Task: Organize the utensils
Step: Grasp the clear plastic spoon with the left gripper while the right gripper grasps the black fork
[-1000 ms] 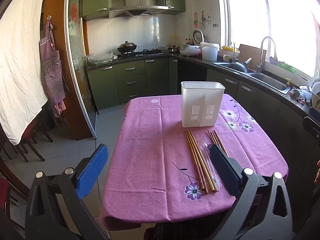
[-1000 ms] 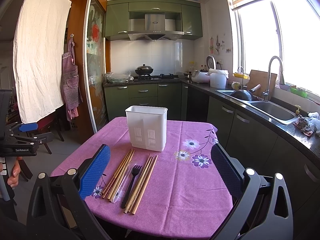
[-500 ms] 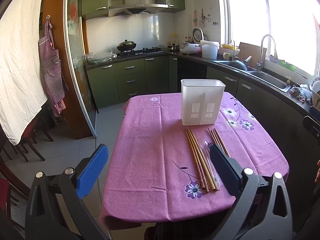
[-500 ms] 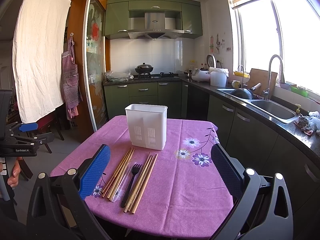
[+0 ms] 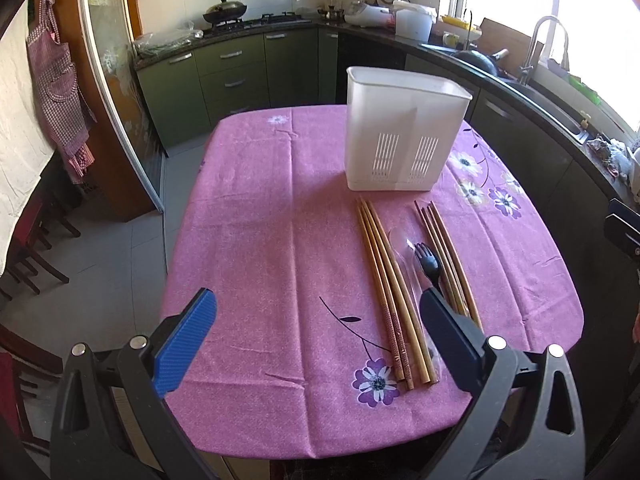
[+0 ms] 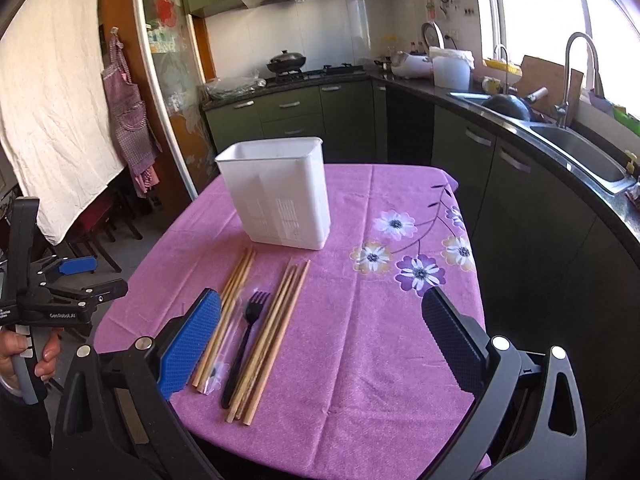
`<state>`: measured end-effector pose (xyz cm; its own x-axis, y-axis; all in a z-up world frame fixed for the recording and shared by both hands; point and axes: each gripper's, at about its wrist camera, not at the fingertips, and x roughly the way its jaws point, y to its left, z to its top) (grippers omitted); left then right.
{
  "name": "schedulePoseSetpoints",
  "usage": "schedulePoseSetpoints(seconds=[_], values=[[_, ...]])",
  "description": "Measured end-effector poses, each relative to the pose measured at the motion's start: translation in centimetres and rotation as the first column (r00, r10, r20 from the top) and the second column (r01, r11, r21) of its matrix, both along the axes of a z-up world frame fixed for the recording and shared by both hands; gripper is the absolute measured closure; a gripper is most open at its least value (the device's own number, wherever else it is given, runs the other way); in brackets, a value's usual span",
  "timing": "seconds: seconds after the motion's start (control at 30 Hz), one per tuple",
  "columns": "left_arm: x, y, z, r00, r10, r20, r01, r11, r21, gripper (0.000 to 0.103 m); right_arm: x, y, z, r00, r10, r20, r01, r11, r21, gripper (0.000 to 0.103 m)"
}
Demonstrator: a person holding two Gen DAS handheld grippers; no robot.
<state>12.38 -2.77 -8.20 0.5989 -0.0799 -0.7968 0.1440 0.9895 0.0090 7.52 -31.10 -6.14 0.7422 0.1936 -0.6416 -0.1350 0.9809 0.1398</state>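
Observation:
A white utensil holder (image 5: 402,136) (image 6: 278,196) stands upright on the purple tablecloth (image 5: 280,240) (image 6: 372,320). In front of it lie two bundles of wooden chopsticks (image 5: 390,292) (image 6: 276,332), with a black plastic fork (image 5: 427,263) (image 6: 244,340) and a clear plastic spoon (image 5: 400,240) between them. My left gripper (image 5: 316,336) is open and empty above the near part of the table, left of the utensils. My right gripper (image 6: 320,332) is open and empty above the near table edge, its left finger over the left chopstick bundle.
Dark green cabinets and a countertop with a sink (image 6: 576,152) run along the right and back. A stove with a wok (image 6: 286,62) is at the back. Chairs (image 5: 32,248) and tiled floor lie left of the table. The left gripper shows in the right view (image 6: 52,292).
Both grippers have moved forward and tilted down over the table, so the holder and utensils look closer. Both stay open.

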Motion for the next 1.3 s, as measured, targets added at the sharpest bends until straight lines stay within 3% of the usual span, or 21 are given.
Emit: schedulePoseSetpoints(seconds=[0.13, 0.37, 0.6, 0.67, 0.8, 1.0, 1.3], values=[[3.3, -1.8, -2.5, 0.996, -0.013, -0.086, 0.012, 1.000, -0.016, 0.007, 3.9, -1.0, -2.3, 0.994, -0.029, -0.105, 0.030, 0.999, 0.011, 0.004], [7.8, -4.8, -6.0, 0.969, -0.045, -0.244, 0.038, 0.999, -0.031, 0.053, 7.7, -0.4, -5.4, 0.980, -0.035, -0.194, 0.020, 0.997, -0.076, 0.010], [9.1, -8.5, -7.8, 0.934, -0.115, -0.339, 0.097, 0.993, -0.069, 0.087, 8.4, -0.2, -6.7, 0.977, -0.031, -0.212, 0.012, 0.996, -0.089, 0.010], [9.1, -9.2, -8.3, 0.922, -0.127, -0.367, 0.105, 0.991, -0.079, 0.092, 8.3, -0.2, -6.8, 0.977, -0.026, -0.213, 0.006, 0.995, -0.096, 0.010], [9.3, -10.3, -9.0, 0.911, -0.134, -0.390, 0.113, 0.991, -0.075, 0.095, 8.2, -0.4, -6.7, 0.977, -0.020, -0.210, 0.001, 0.996, -0.086, 0.010], [9.9, -10.3, -9.5, 0.913, -0.070, -0.402, 0.061, 0.998, -0.035, 0.095, 7.8, -0.5, -6.5, 0.980, -0.017, -0.199, 0.002, 0.997, -0.074, 0.010], [9.6, -10.7, -10.0, 0.905, -0.086, -0.417, 0.080, 0.996, -0.030, 0.094, 7.7, -0.6, -6.6, 0.980, -0.010, -0.201, -0.003, 0.998, -0.064, 0.010]])
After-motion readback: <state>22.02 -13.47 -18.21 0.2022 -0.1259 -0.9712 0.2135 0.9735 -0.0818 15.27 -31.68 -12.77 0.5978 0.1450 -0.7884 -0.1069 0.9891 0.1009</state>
